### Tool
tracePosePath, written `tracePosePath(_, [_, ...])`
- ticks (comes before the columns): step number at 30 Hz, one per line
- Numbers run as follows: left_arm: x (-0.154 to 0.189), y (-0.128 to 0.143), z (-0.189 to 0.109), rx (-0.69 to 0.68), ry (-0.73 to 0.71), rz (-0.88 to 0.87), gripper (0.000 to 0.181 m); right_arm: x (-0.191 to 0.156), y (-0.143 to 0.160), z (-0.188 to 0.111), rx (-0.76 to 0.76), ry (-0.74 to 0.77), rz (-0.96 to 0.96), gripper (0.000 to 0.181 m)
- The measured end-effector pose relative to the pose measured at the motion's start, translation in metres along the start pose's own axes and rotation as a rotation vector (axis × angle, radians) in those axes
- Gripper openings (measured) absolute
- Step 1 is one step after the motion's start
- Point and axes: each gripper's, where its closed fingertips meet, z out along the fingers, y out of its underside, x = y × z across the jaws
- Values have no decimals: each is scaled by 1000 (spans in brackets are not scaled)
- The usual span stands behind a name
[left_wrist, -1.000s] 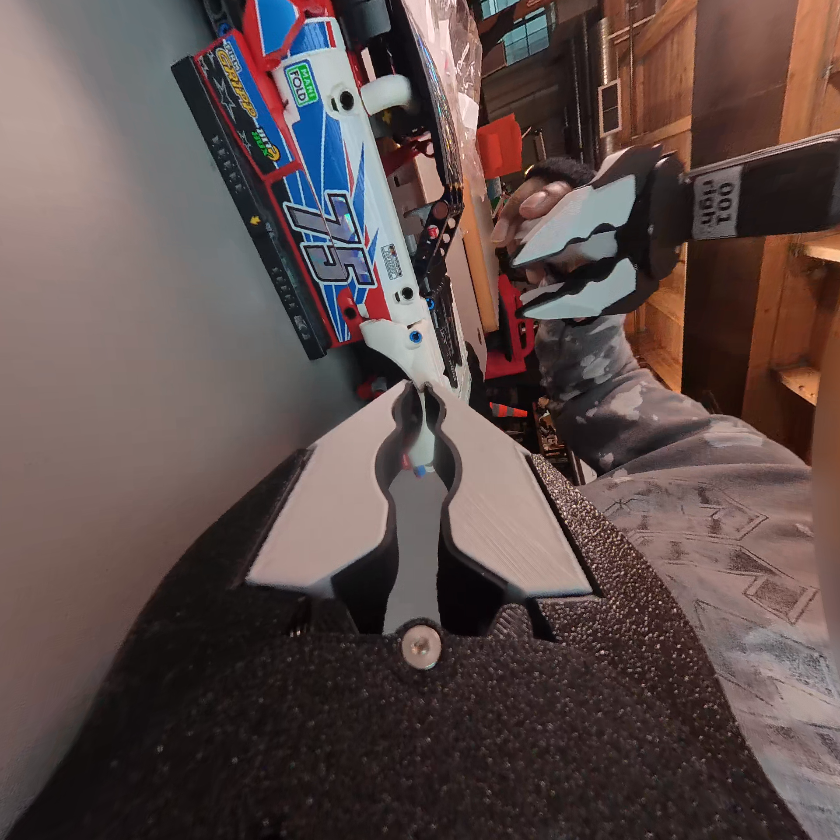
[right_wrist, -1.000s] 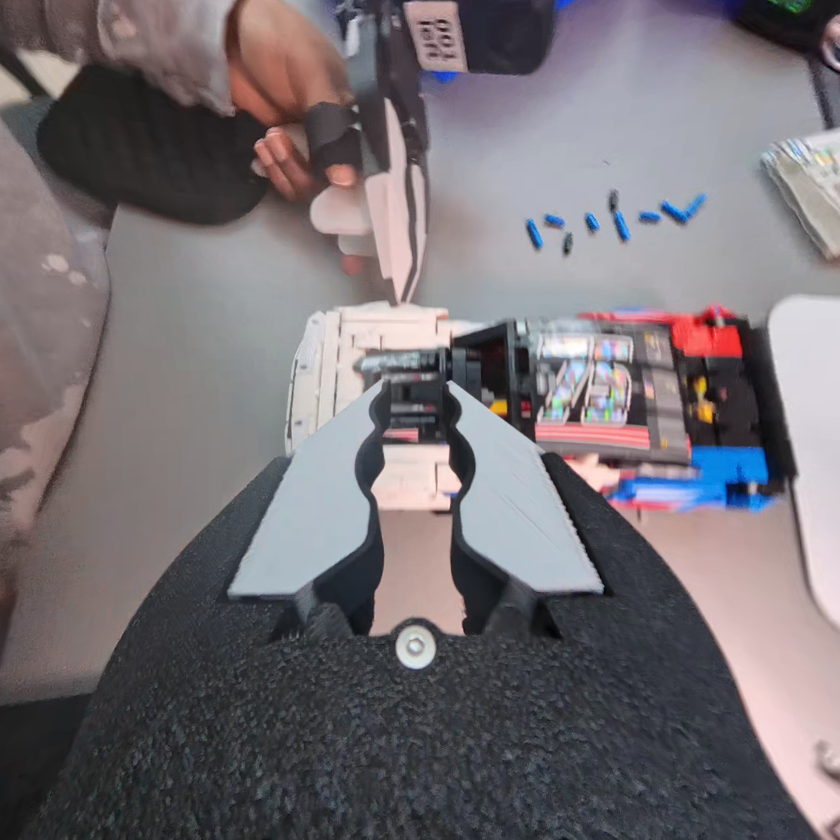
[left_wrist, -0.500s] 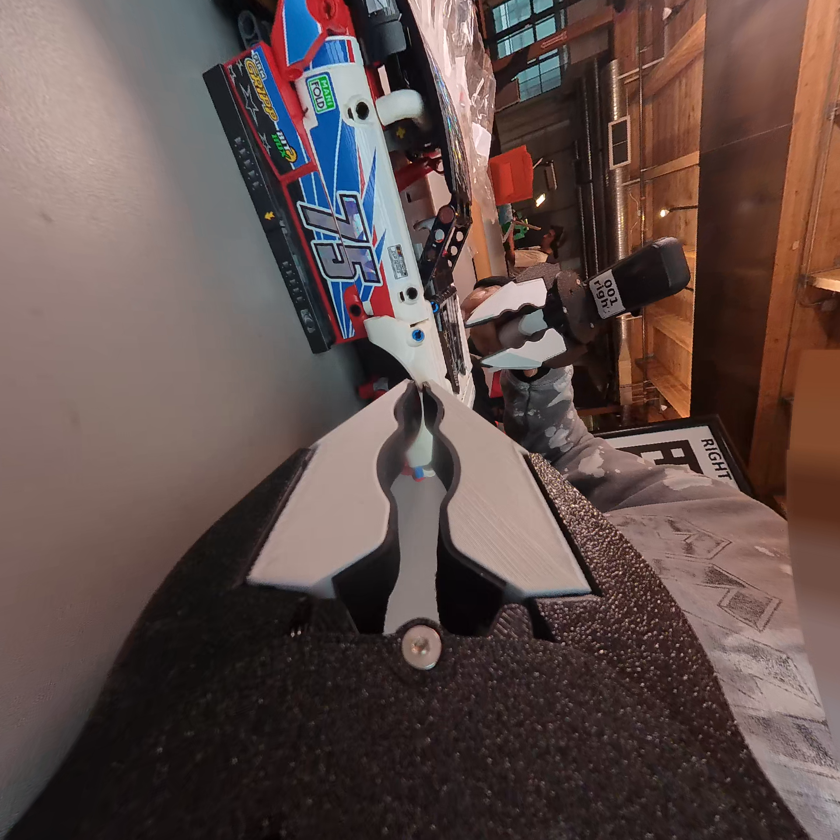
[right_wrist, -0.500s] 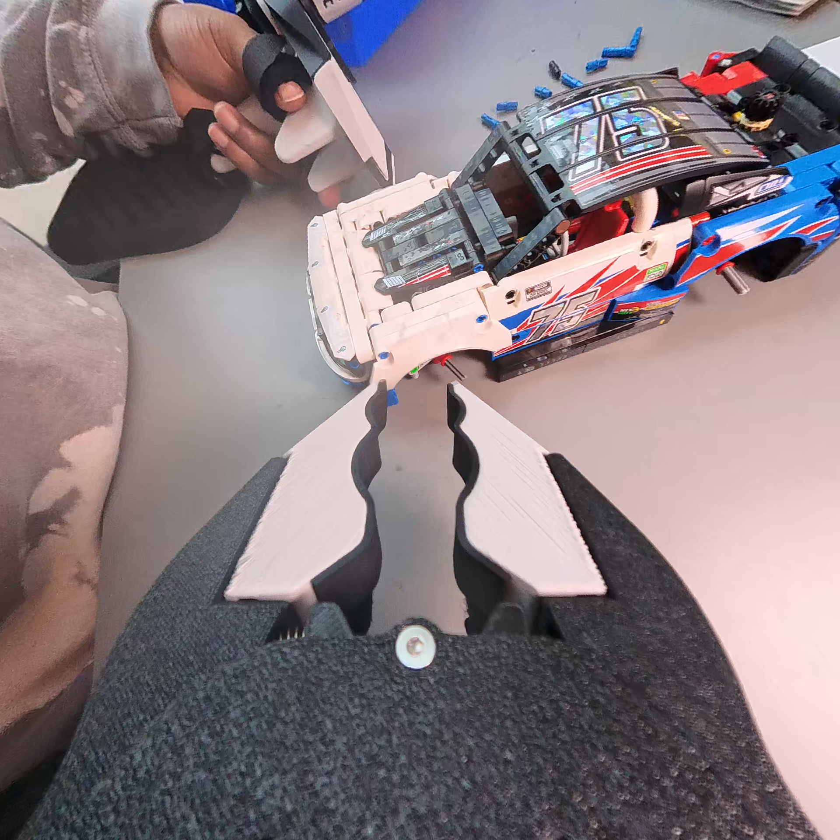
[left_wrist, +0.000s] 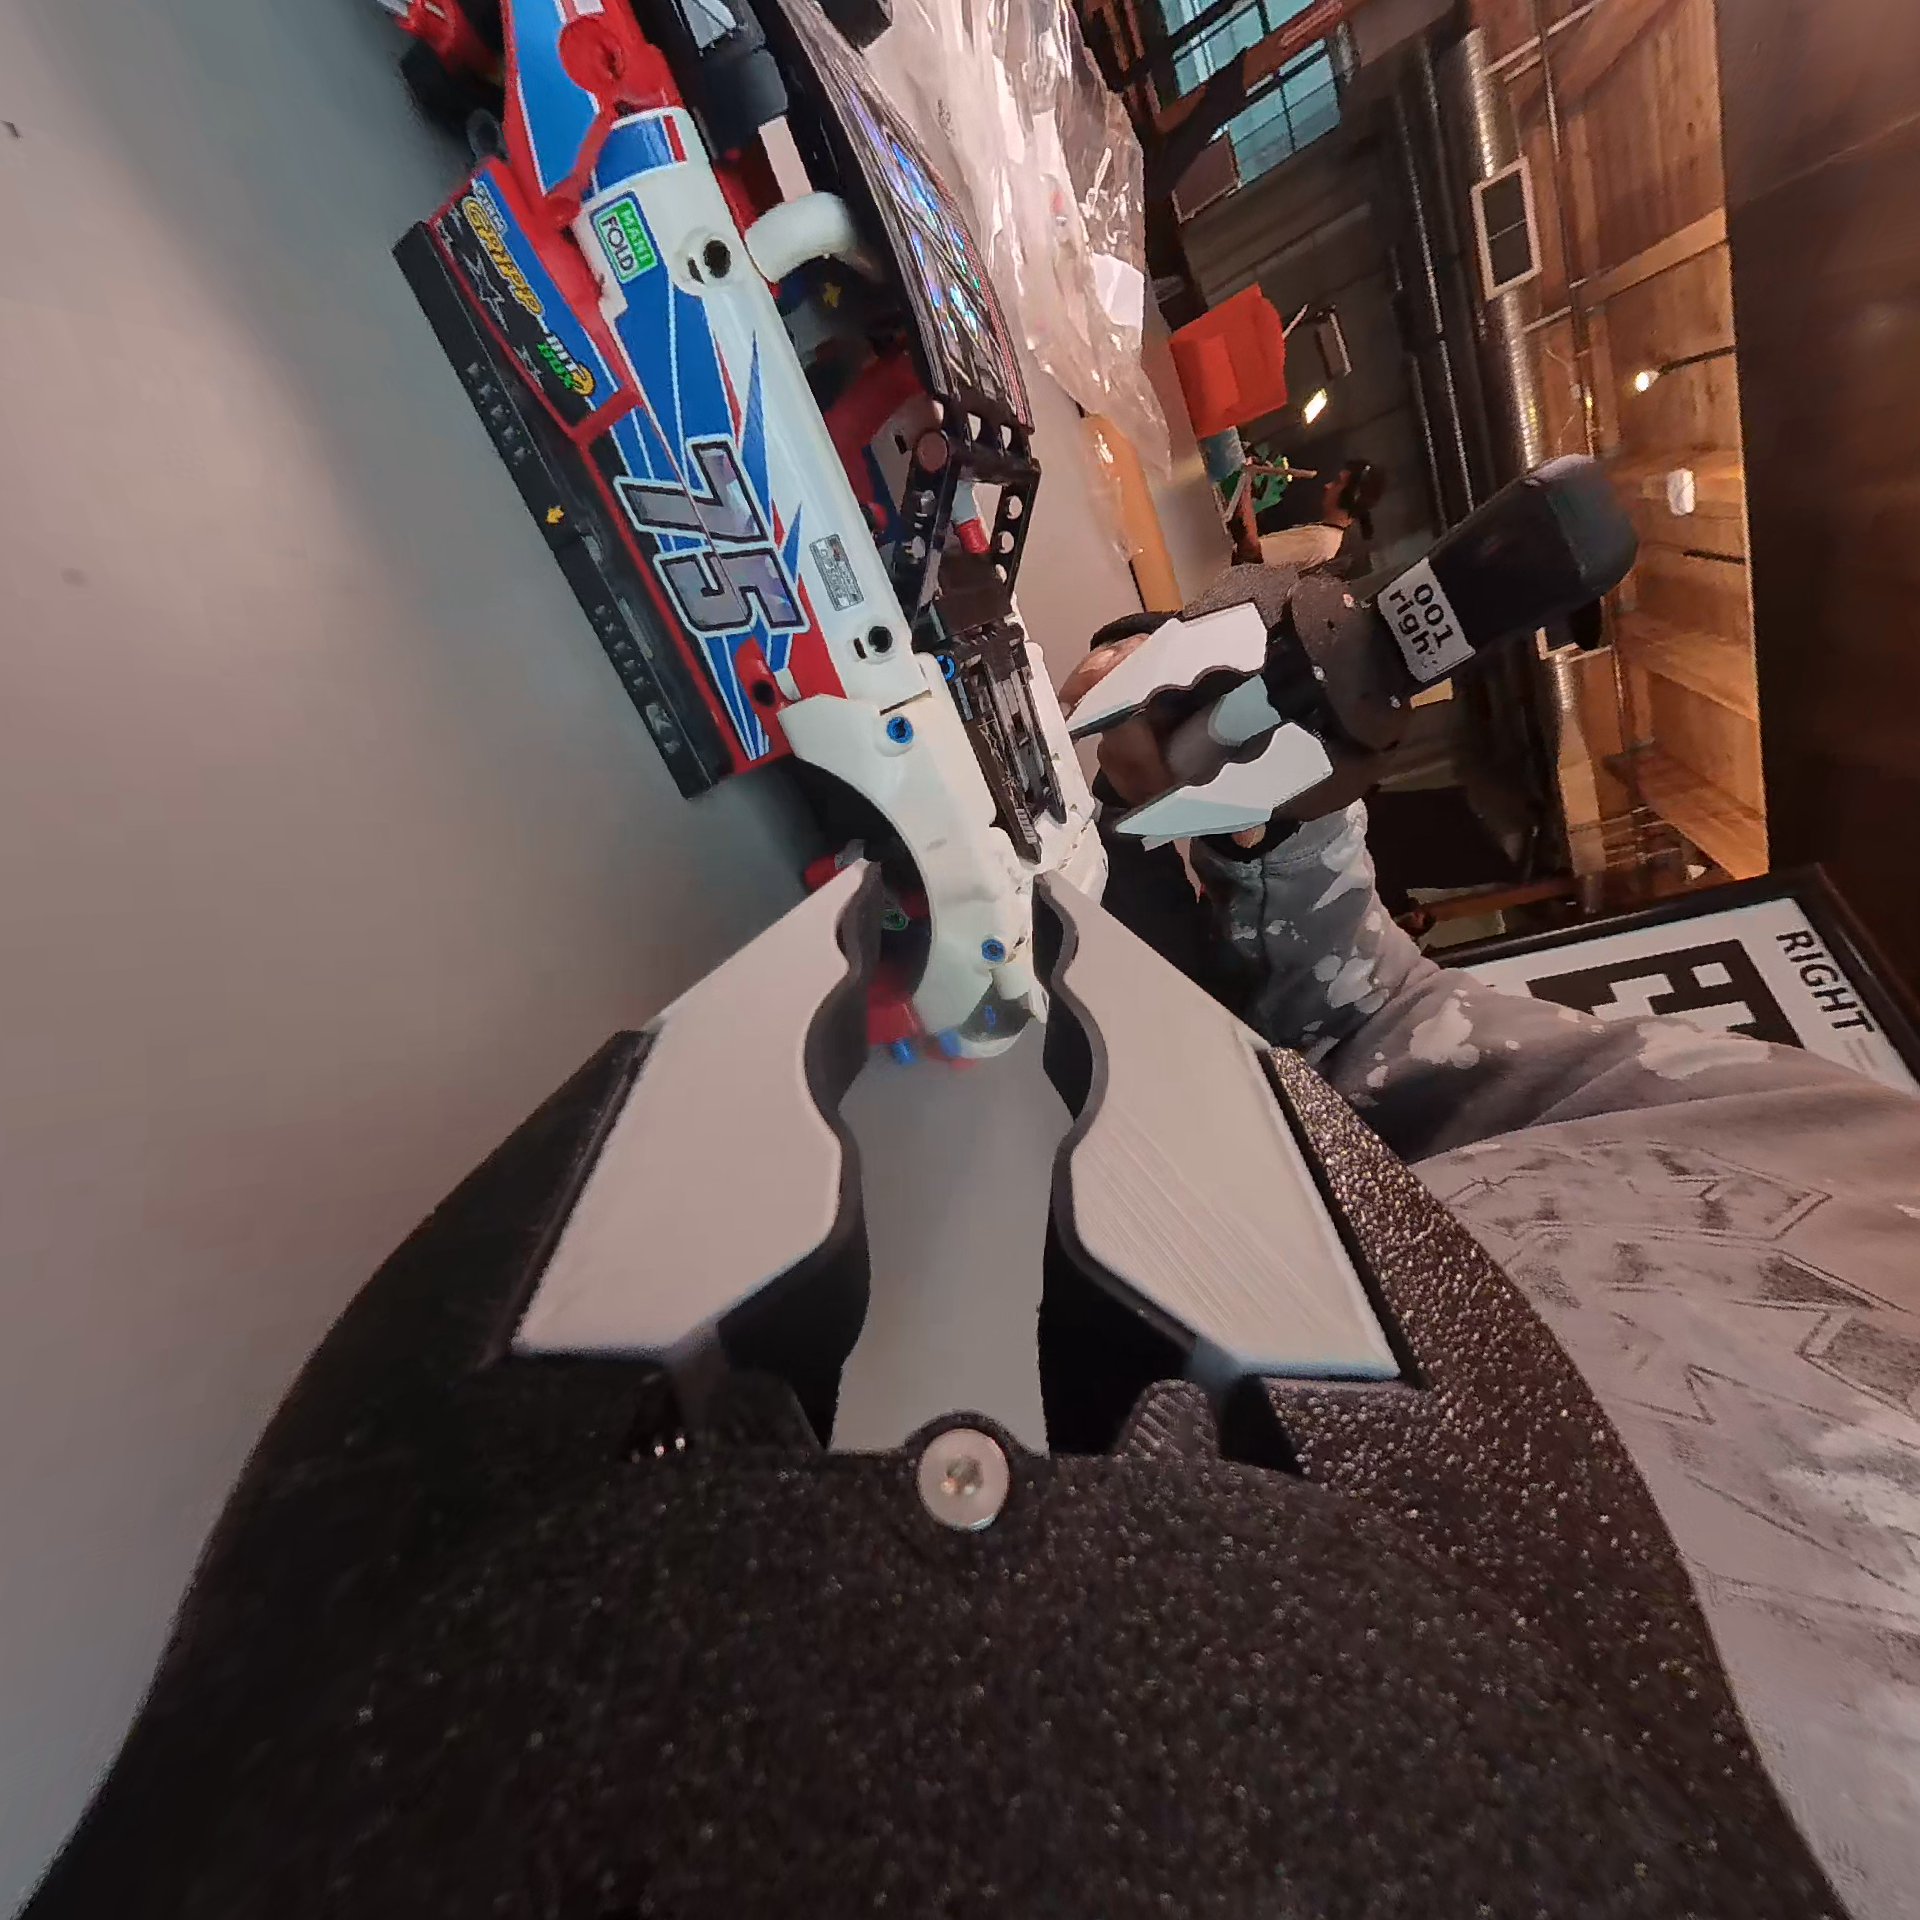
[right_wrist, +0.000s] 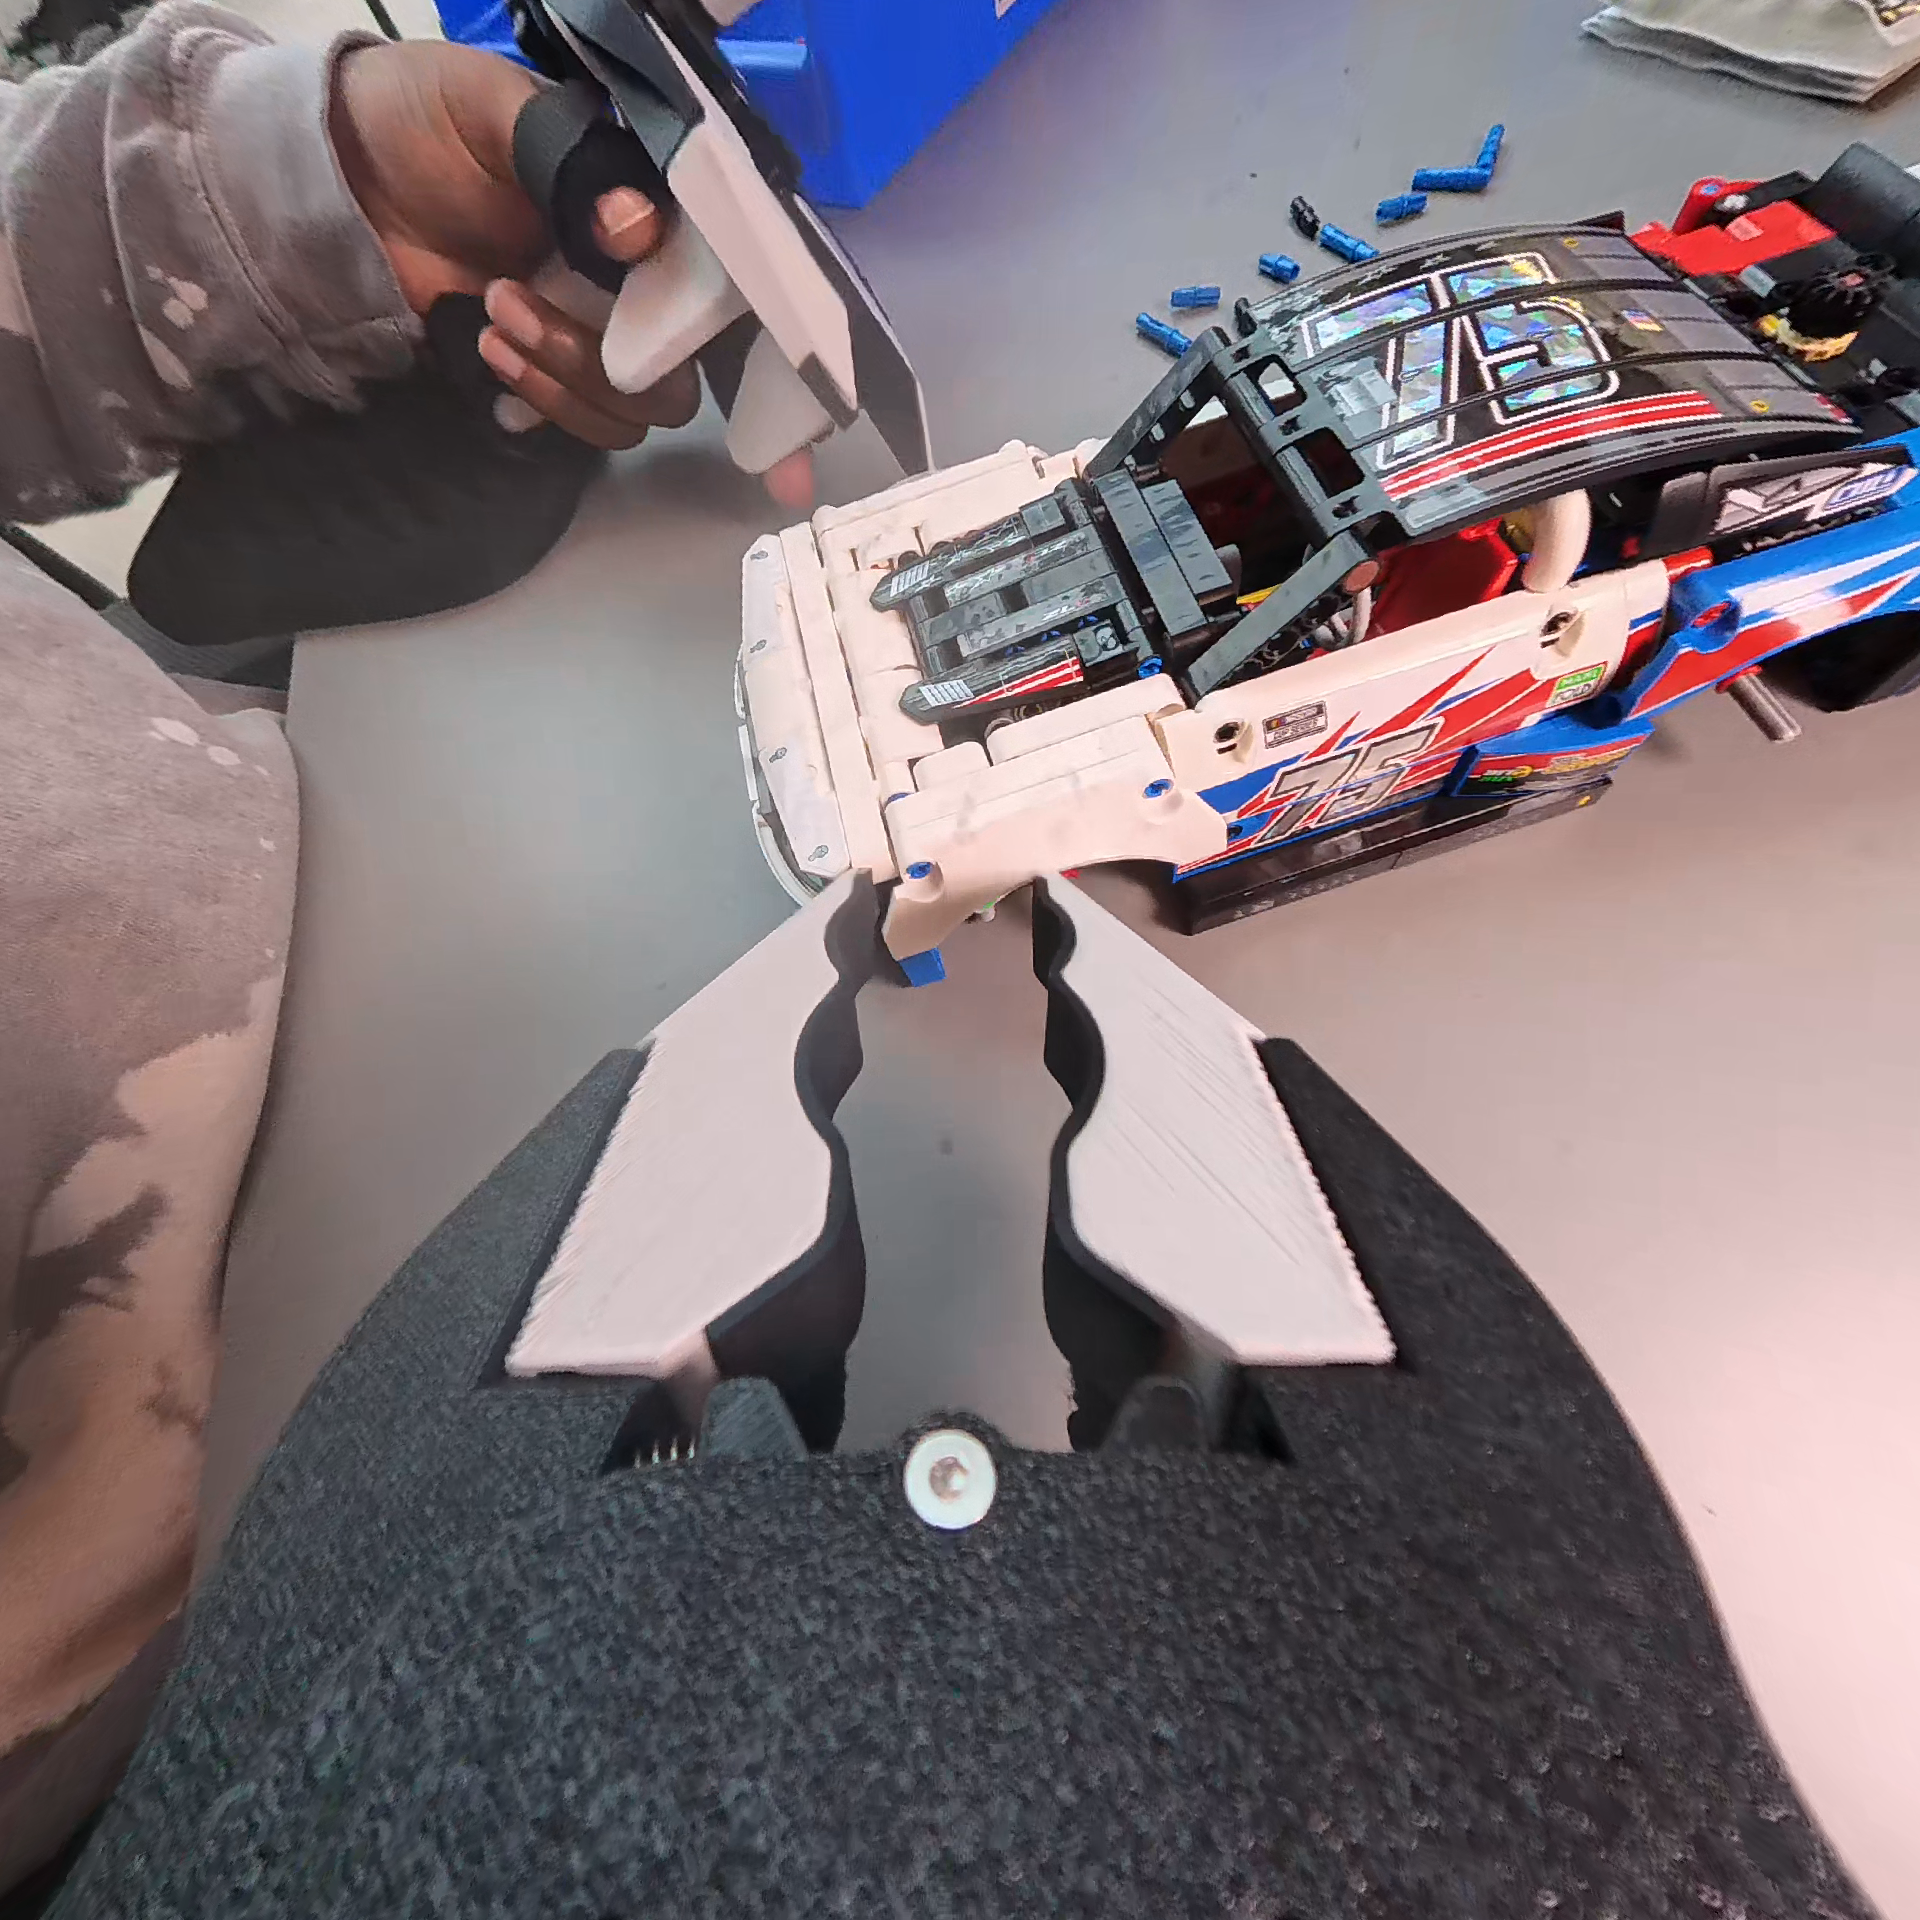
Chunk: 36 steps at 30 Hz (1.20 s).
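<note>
**Race car's nose sits between both open grippers**

Race car (right_wrist: 1299, 665), a brick-built model in white, blue, red and black, lies on the grey table (right_wrist: 1455, 1143) with its white front end turned toward the person and its long axis running away to the far right in the right wrist view.

Starting at the right gripper (right_wrist: 945, 894): its jaws stand apart, and the gap between the tips frames the lower near corner of the white front fender, where a small blue peg (right_wrist: 923, 966) hangs down. One tip is just beside that corner; whether it touches cannot be told. Nothing is clamped.

The left gripper (left_wrist: 951, 883) also has its jaws apart. In its own view the car's white nose corner, with a clear round lamp piece (left_wrist: 992, 1023) and small blue and red pins beneath it, lies in the gap between the fingers, close to both but not squeezed. Seen from the right wrist camera, this gripper comes down on the far side of the nose, its tip at the hood's rear-left edge.

So the two grippers stand on opposite sides of the same front end, both about equally near, with the car's body stretching away from them.

Farther out, loose blue pins (right_wrist: 1340, 241) lie scattered on the table behind the roof, a blue box (right_wrist: 894, 94) stands beyond the left hand (right_wrist: 488, 229), and folded paper (right_wrist: 1766, 47) lies at the far right corner.
</note>
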Motion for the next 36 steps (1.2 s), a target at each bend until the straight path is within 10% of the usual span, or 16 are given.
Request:
tracePosePath(1, [1, 0, 2, -7, -2, 12, 27, 0, -1, 1, 4, 0, 4, 30])
tracePosePath(36, [-9, -15, 22, -13, -87, 133, 17, 11, -3, 0, 68, 22, 85, 25])
